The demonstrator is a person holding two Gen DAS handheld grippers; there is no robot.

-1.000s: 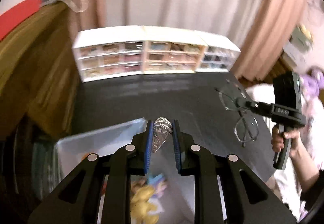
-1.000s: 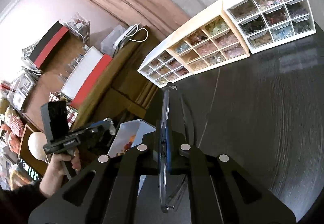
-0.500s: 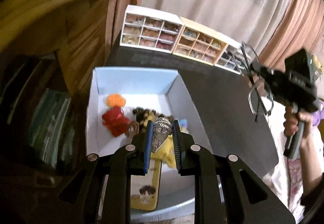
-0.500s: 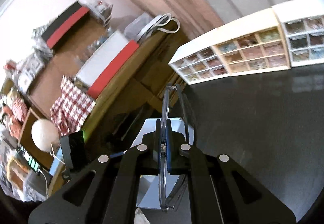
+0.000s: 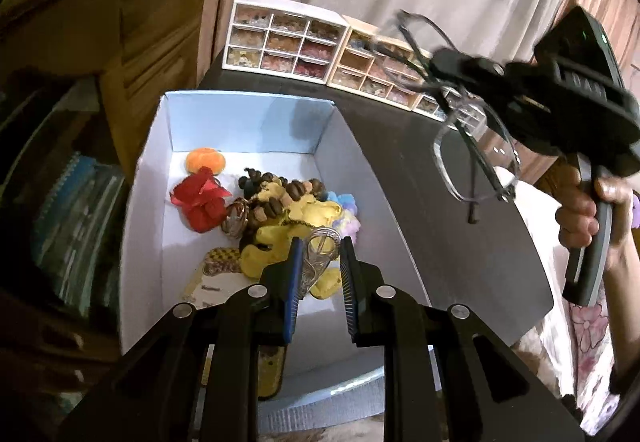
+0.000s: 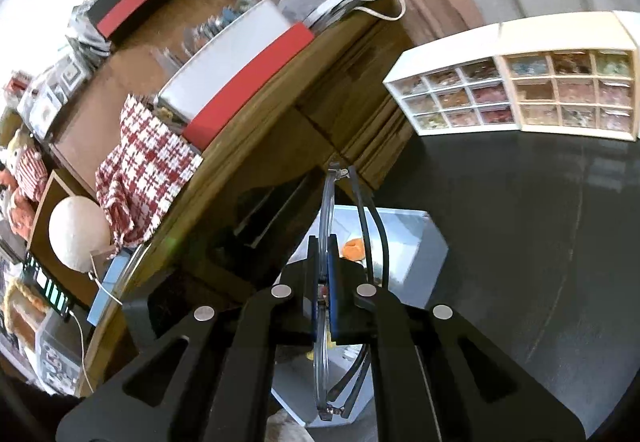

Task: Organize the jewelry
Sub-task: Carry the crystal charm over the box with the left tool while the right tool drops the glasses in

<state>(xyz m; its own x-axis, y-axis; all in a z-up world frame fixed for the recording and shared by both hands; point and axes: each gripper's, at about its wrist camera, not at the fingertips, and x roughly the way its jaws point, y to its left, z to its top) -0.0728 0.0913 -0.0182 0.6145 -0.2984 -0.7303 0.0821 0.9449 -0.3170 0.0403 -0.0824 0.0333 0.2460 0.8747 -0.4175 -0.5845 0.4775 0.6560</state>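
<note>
My left gripper (image 5: pixel 319 242) is shut on a silver filigree ornament (image 5: pixel 316 256) and hangs over the white box (image 5: pixel 248 122), just above its heap of trinkets. In that heap lie a red fabric flower (image 5: pixel 200 200), an orange pompom (image 5: pixel 205 160), brown beads (image 5: pixel 276 198) and yellow plush pieces (image 5: pixel 288 226). My right gripper (image 6: pixel 324 242) is shut on a pair of clear-framed glasses (image 6: pixel 326 210), held edge-on above the box's far side. In the left wrist view the glasses (image 5: pixel 472 150) dangle from that gripper (image 5: pixel 444 62) over the black table (image 5: pixel 420 162).
Small drawer cabinets (image 5: pixel 288 38) filled with beads line the table's far edge, also shown in the right wrist view (image 6: pixel 520 94). A wooden cupboard (image 5: pixel 140 10) stands left of the box. A hand (image 5: pixel 584 206) grips the right tool's handle. A yellow card (image 5: pixel 212 282) lies in the box.
My left gripper has swung left and down from over the table to above the box's contents, still holding the ornament. The right gripper with the glasses has moved left, toward the box.
</note>
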